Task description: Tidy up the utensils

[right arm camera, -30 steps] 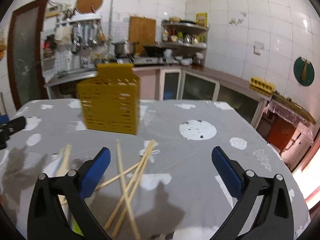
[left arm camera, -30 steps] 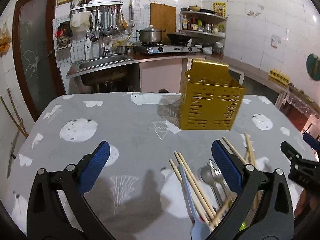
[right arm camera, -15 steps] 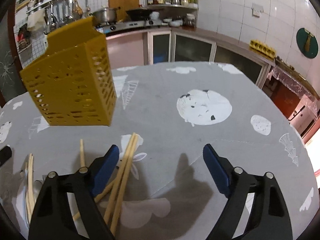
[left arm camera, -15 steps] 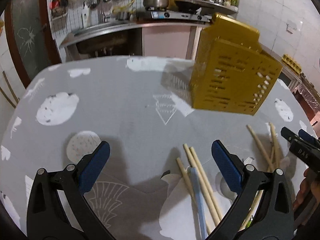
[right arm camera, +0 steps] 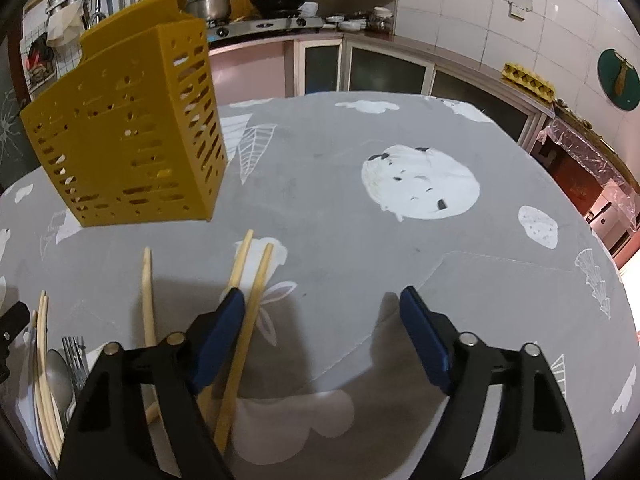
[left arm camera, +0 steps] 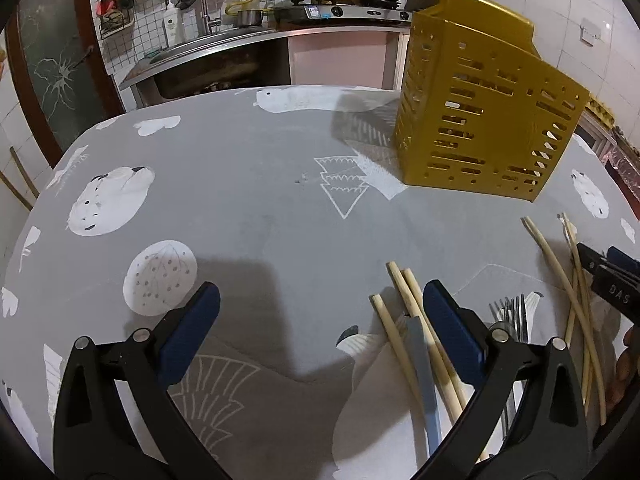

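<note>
Both my tongs have dropped toward the table since a second ago, and the slotted yellow plastic caddy [left arm camera: 484,120] now looms larger ahead. My left tongs [left arm camera: 320,312] gape over bare grey printed cloth [left arm camera: 248,216], the round wooden chopsticks [left arm camera: 412,320] and a pale blue handle [left arm camera: 420,364] lying under the right blue pad, a metal fork [left arm camera: 514,312] just beyond. My right tongs [right arm camera: 322,316], lettered "DAS" in the left view, are closing with one chopstick [right arm camera: 244,336] just inside the left pad, ungripped; open cloth stretches rightward to the table's rounded edge.
</note>
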{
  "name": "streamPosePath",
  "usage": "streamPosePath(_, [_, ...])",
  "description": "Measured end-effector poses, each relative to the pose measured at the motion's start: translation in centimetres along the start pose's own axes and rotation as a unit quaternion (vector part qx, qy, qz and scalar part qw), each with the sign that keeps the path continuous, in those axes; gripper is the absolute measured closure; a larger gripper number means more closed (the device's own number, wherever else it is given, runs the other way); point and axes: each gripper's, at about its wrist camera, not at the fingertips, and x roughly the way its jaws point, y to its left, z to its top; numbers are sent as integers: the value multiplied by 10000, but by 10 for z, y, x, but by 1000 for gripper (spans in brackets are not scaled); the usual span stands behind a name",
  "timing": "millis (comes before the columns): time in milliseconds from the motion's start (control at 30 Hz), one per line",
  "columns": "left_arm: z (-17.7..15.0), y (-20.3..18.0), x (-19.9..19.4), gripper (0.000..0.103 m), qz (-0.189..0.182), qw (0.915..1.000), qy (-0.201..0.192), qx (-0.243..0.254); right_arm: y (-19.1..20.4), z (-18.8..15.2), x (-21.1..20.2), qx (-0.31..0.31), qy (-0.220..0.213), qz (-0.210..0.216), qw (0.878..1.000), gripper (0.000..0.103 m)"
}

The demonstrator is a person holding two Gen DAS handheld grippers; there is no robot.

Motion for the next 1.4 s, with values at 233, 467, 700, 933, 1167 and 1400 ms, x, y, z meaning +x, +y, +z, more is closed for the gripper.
streamPosePath(233, [1, 4, 0, 5, -91, 9999, 35, -122, 9, 10, 5, -30, 137, 93, 9999, 66])
streamPosePath(467, [0, 2, 4, 14, -169, 9995, 207, -142, 17, 12, 6, -184, 117, 178, 9996, 94])
streamPosePath(700, [-3, 1, 7, 24, -267, 9983, 454, -245, 4, -4, -11, -153, 185, 393, 9989, 96])
streamPosePath(933, [-8, 7, 5, 28, -269, 9972, 536, -445, -12, -17, -17, 81, 114, 617, 9980, 96])
streamPosePath(1167, [-13, -6, 3, 30, -166, 9981, 514, -282, -17, -18, -17, 139, 93, 774, 9969, 96])
streamPosePath(1400, [-11, -12, 0, 56, -218, 9983, 519, -128, -17, -17, -16, 120, 85, 782, 9968, 96])
